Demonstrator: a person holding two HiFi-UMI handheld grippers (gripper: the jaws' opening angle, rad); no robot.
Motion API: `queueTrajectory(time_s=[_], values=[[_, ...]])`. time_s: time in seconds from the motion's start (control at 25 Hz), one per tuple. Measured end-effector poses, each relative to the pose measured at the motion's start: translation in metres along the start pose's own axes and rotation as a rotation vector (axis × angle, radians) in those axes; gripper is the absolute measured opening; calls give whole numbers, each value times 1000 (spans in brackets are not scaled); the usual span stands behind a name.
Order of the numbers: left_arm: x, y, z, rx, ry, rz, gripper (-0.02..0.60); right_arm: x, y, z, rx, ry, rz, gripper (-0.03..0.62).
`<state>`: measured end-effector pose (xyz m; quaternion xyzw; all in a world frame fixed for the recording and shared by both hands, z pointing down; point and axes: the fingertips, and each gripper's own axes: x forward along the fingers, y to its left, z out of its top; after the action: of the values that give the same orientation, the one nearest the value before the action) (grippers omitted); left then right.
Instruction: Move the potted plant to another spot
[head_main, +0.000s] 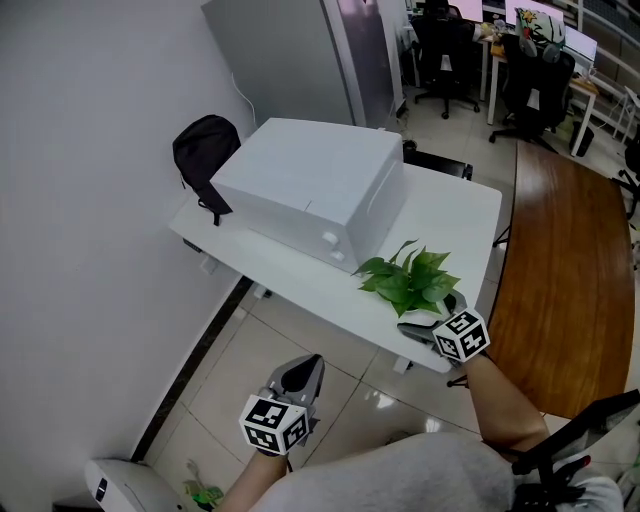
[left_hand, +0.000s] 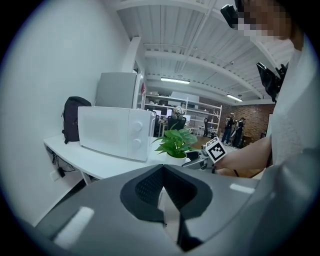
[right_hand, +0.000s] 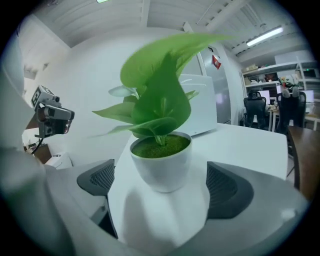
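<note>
The potted plant (head_main: 410, 280), green leaves in a small white pot (right_hand: 161, 161), stands on the white table (head_main: 450, 215) near its front right corner. My right gripper (head_main: 432, 322) is open around the pot. The pot sits on the table between the two dark pads (right_hand: 226, 187), with a gap on each side. Lower left, my left gripper (head_main: 298, 378) hangs over the floor, off the table, shut with nothing in it. From the left gripper view the plant (left_hand: 175, 142) and the right gripper (left_hand: 200, 161) show ahead past the shut left gripper (left_hand: 162, 175).
A white microwave (head_main: 310, 185) fills the table's middle, just left of the plant. A black backpack (head_main: 205, 150) sits at the far left end by the wall. A brown wooden table (head_main: 565, 260) runs along the right. Office chairs (head_main: 530, 75) and desks stand at the back.
</note>
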<state>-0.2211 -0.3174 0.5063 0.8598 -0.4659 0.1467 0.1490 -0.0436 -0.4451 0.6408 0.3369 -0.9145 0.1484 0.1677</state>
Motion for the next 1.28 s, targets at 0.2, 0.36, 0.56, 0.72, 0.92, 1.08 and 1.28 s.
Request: queueTrajectory(time_s=[0.2,0.36,0.56,0.72,0.92,1.08,1.28], values=[[14,-13,4,10,-15,-79,-3,-53,-1,1,36,-33,-35,416],[30,-31,8,20,-21,-174,-3,-109,0,1,107,-69,-110,305],[47,-64,25,64,-44,-316,-3,-188,24,29,199,-201,-157,193],[51,-103,40,73,-57,-432,-3,-230,51,54,210,-248,-166,167],[50,-144,50,98,-62,-538,-3,-249,80,67,127,-221,-175,140],[43,-175,50,107,-66,-586,-3,-271,97,72,70,-257,-220,40],[-1,-222,45,132,-105,-616,-3,-320,149,64,56,-314,-237,5]])
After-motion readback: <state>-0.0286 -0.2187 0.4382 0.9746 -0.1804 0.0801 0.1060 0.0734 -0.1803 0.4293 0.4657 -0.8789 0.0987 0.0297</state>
